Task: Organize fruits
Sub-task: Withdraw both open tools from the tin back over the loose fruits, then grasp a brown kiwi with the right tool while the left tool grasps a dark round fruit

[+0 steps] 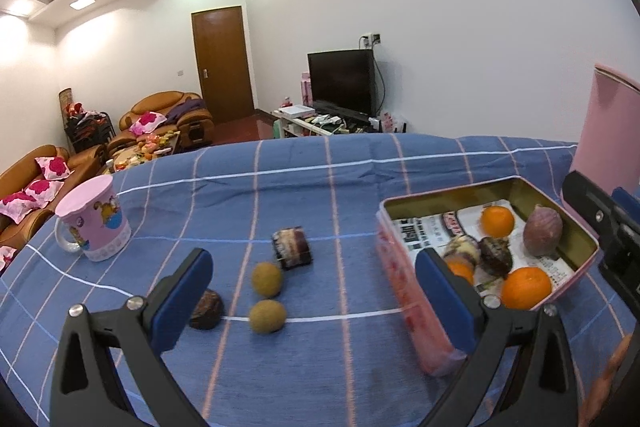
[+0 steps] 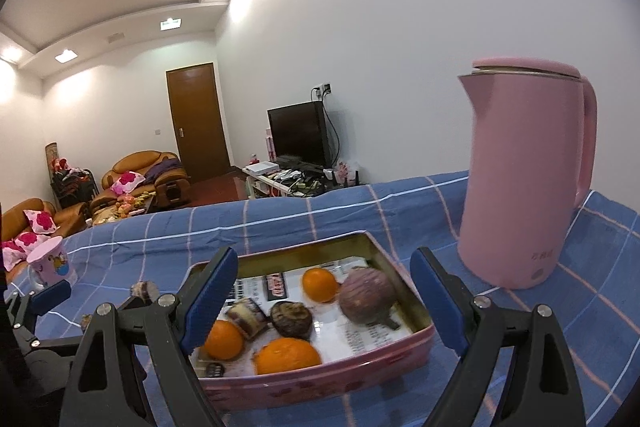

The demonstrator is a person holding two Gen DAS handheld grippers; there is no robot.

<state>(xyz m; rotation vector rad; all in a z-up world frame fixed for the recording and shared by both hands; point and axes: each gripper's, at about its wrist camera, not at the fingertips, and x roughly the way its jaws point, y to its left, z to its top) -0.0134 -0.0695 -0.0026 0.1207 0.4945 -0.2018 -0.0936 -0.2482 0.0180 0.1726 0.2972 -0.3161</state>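
A pink tin box [image 1: 404,291] [image 2: 320,383] lined with newspaper stands on the blue checked cloth. It holds three oranges [image 2: 288,355], a purple round fruit [image 2: 366,295], a dark brown fruit [image 2: 291,319] and a striped cut piece [image 2: 247,317]. Loose on the cloth lie two green-brown round fruits [image 1: 267,279] [image 1: 267,315], a dark fruit [image 1: 207,309] and a striped cut piece [image 1: 292,247]. My left gripper [image 1: 314,307] is open and empty above the loose fruits. My right gripper [image 2: 324,307] is open and empty over the box.
A pink mug [image 1: 94,219] stands at the left of the cloth. A tall pink kettle [image 2: 524,175] stands right of the box. The table's far edge [image 1: 320,139] drops to a living room with sofas and a TV.
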